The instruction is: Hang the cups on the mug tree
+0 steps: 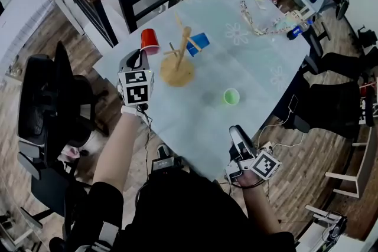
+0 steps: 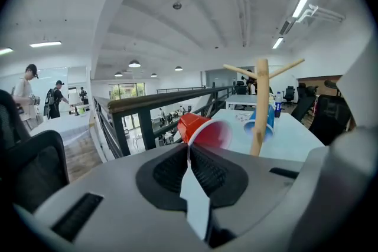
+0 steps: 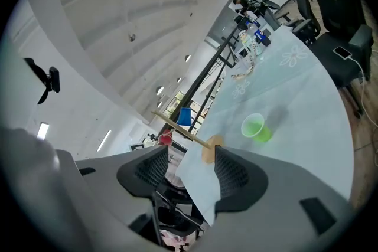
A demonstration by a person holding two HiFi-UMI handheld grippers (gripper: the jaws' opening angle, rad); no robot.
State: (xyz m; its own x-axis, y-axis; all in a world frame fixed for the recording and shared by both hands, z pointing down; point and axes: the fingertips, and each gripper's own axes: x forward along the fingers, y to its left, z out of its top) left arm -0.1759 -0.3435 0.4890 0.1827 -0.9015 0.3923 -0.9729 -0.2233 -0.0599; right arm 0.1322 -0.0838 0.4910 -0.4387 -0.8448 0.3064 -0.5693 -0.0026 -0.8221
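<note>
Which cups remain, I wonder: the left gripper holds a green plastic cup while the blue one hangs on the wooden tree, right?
No: the left gripper holds the red plastic cup, per the left gripper view; the blue plastic cup hangs on the wooden mug tree.

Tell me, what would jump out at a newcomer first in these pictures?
The wooden mug tree at the pale table's left side, with a blue cup already hung on a branch. Just left of it, the left gripper pinches a red cup by its rim, while a green cup stands alone mid-table.
</note>
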